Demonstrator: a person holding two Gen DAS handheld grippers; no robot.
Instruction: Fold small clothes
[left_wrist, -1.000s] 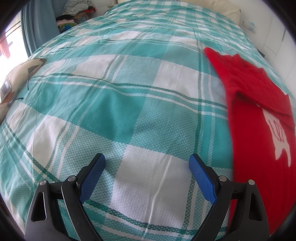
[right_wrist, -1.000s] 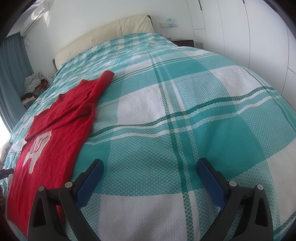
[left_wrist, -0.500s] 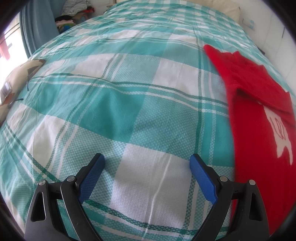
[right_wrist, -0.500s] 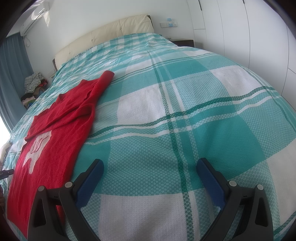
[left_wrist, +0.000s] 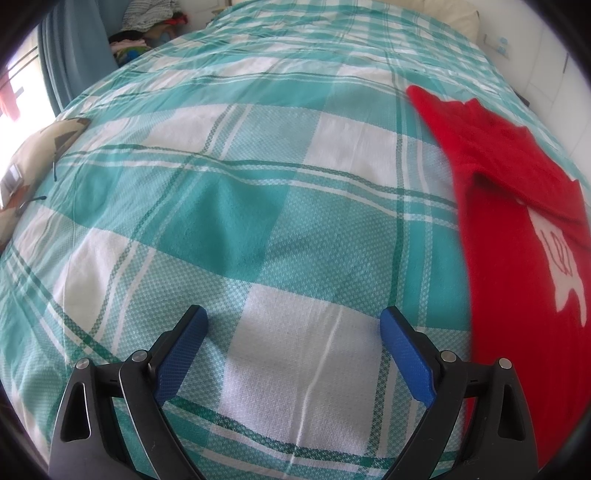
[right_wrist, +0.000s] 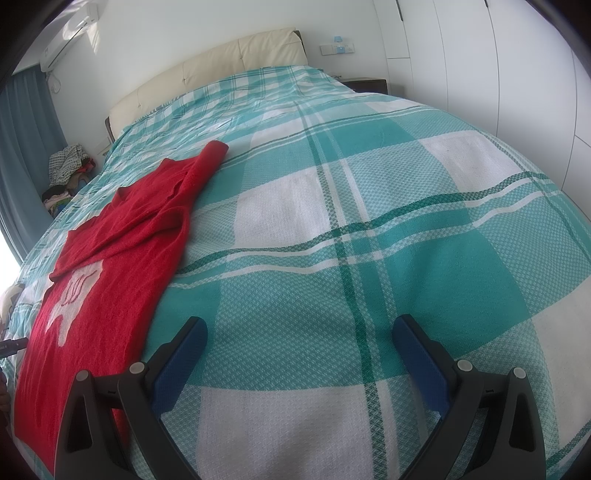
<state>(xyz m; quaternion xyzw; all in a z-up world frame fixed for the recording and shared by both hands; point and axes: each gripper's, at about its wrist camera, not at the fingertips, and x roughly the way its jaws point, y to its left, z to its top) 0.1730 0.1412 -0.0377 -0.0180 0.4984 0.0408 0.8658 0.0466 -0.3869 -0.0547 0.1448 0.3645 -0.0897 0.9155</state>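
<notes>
At the bottom of the left wrist view, the left gripper (left_wrist: 293, 325) with its black frame and blue-padded fingers is hanging with its jaws spread wide and empty over a white square of the teal-and-white checked woven bedspread (left_wrist: 221, 206). At the bottom of the right wrist view, the right gripper (right_wrist: 300, 330) of the same make is likewise gaping, grasping nothing, over a teal patch of the spread.

Neither tool is touching cloth, so the folding looks to be at a pause between folds or just at its start. The next move probably calls for both grippers to swing inward toward the garment and pinch an edge or a sleeve each, low enough to catch only the knit and not the bedspread beneath.

The red knitted sweater with a white motif on its front (left_wrist: 517, 258) is lying flat on the bed between the two tools, filling the right side of the left view and the left side of the right view (right_wrist: 110, 266). One sleeve appears to be lying across the chest, partly covering the motif, while another is stretching away toward the upper middle of the frame. The knit is looking soft, thick and mostly smooth.

Farther off, a cream padded headboard (right_wrist: 236, 62) is standing at the top of the right view, and a heap of mixed clothes (right_wrist: 68, 173) is sitting at the left edge.
</notes>
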